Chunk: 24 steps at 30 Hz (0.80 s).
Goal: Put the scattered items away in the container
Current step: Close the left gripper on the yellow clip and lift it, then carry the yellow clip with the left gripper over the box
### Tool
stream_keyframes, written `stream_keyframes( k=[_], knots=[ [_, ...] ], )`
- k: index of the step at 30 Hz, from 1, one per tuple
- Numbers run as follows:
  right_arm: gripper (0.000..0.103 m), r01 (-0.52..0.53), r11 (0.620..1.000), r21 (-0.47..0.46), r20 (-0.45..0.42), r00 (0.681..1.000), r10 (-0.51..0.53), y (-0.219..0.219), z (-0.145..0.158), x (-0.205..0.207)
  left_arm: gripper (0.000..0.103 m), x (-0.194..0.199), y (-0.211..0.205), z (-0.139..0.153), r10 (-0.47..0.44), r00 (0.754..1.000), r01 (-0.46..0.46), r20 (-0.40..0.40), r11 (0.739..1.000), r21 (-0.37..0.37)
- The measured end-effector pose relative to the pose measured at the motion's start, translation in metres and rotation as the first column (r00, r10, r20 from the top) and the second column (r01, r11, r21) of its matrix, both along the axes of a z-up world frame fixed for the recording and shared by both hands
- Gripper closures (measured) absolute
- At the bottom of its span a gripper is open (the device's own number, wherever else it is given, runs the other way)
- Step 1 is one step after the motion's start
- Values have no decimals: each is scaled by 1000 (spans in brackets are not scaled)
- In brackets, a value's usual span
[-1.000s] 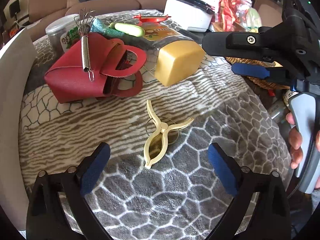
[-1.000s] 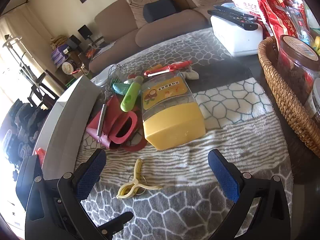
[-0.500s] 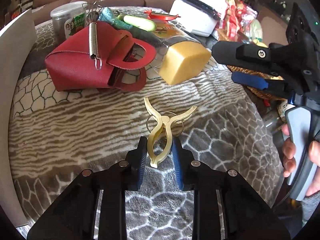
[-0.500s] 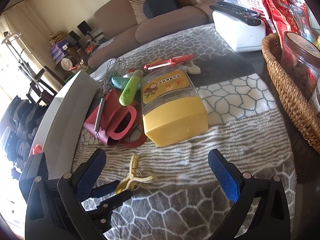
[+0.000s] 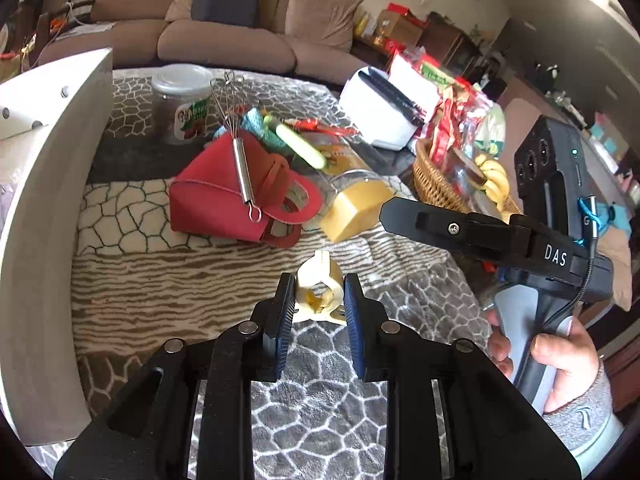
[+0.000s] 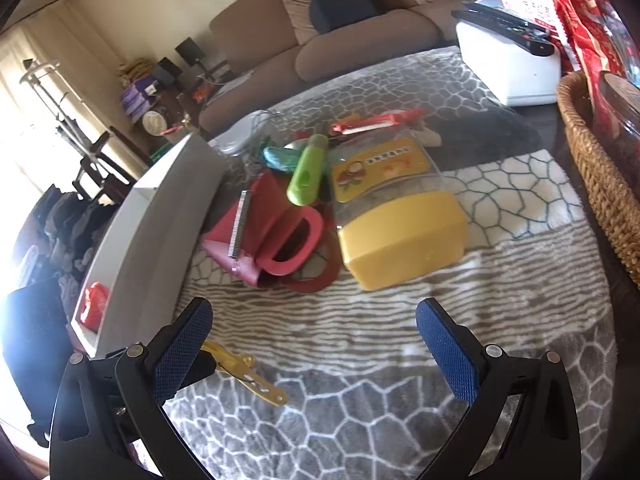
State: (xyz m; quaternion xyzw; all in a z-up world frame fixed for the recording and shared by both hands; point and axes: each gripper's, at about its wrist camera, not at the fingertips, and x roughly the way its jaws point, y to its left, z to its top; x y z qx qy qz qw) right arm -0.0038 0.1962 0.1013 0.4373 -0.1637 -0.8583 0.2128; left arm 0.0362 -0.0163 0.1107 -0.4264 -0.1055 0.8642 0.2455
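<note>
My left gripper [image 5: 318,296] is shut on a cream yellow clothes peg [image 5: 318,286] and holds it above the patterned blanket; the peg also shows in the right wrist view [image 6: 244,372], beside my left fingers. My right gripper [image 6: 314,344] is open and empty, over the blanket in front of the pile. The white container [image 5: 52,208] stands at the left, with a red item [image 6: 93,307] inside it. A red leather pouch [image 5: 224,200] with a metal whisk [image 5: 242,172] on it, a green-handled tool [image 6: 306,170] and a yellow-lidded clear box [image 6: 400,236] lie in a pile.
A wicker basket [image 6: 596,176] with jars and snacks stands at the right. A white box [image 6: 512,68] with remotes sits at the back right. A clear jar [image 5: 180,104] stands behind the pouch. A red peeler [image 6: 376,122] lies behind the pile.
My left gripper closed on the peg and has lifted it off the blanket, tilting up. My right gripper stayed open and shifted slightly closer to the pile.
</note>
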Motion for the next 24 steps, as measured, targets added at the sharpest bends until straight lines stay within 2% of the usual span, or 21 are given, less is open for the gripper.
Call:
stream_keyframes(
  k=[2, 6, 10, 13, 18, 22, 24],
  knots=[
    [0, -53, 997, -49, -19, 998, 52, -10, 11, 3, 80, 3, -11, 14, 10, 1000, -10, -5, 1000, 8],
    [0, -137, 986, -99, -95, 987, 128, -32, 37, 17, 80, 11, -46, 49, 41, 999, -42, -26, 999, -27],
    [0, -181, 981, -73, -113, 979, 172, -64, 52, 23, 80, 23, -104, 92, 116, 991, -120, -67, 991, -61],
    [0, -232, 971, -60, -126, 967, 223, -91, 64, 27, 80, 28, -156, 114, 194, 977, -203, -86, 972, -115],
    [0, -343, 939, -5, -168, 926, 337, -148, 95, 35, 80, 24, -230, 115, 307, 950, -311, -55, 929, -200],
    [0, -430, 902, 38, -177, 885, 430, -201, 115, 33, 80, 22, -259, 96, 345, 938, -339, -24, 905, -257],
    [0, -467, 881, 77, -180, 863, 473, -231, 121, 33, 80, 23, -268, 84, 357, 934, -346, -6, 901, -262]
  ],
)
